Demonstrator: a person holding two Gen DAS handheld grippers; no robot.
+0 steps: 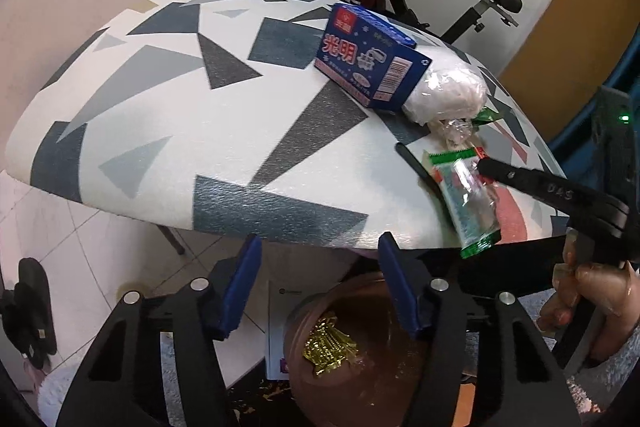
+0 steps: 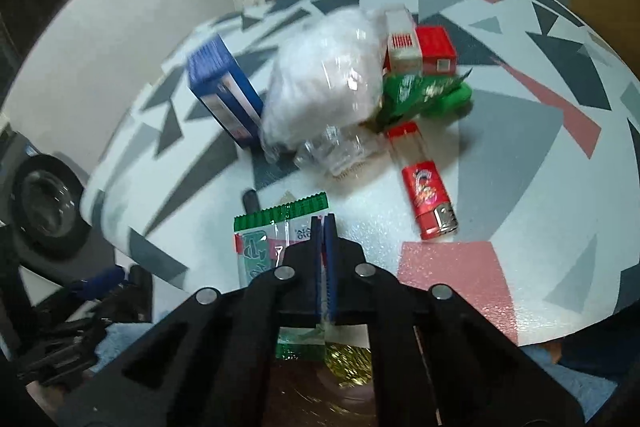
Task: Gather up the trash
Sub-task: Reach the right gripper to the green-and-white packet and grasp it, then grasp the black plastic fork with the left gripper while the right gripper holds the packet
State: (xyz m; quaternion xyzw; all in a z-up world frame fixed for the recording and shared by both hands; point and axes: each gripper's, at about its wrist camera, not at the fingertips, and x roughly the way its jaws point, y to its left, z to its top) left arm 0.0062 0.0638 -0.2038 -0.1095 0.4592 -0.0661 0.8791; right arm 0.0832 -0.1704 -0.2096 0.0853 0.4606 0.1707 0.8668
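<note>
Patterned table [image 2: 520, 155], near edge. Right tongs [image 2: 325, 223] clamped on green wrapper [image 2: 264, 239]; left tongs [image 1: 316, 287] half-open, empty, above brown bin [image 1: 360, 355]. Advice: lift wrapper clear, release over bin.

Glossy plastic wrapper [image 2: 276, 239]; matt pebbled tablecloth [image 2: 520, 187]; cardboard box [image 1: 370, 61].

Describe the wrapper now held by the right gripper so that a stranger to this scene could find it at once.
Start at the table with the triangle-patterned cover and go to its near edge. There the right gripper is shut on a flat wrapper. Unlike the crumpled green packet further back, it is smooth, part clear, with a zigzag green top.
</note>
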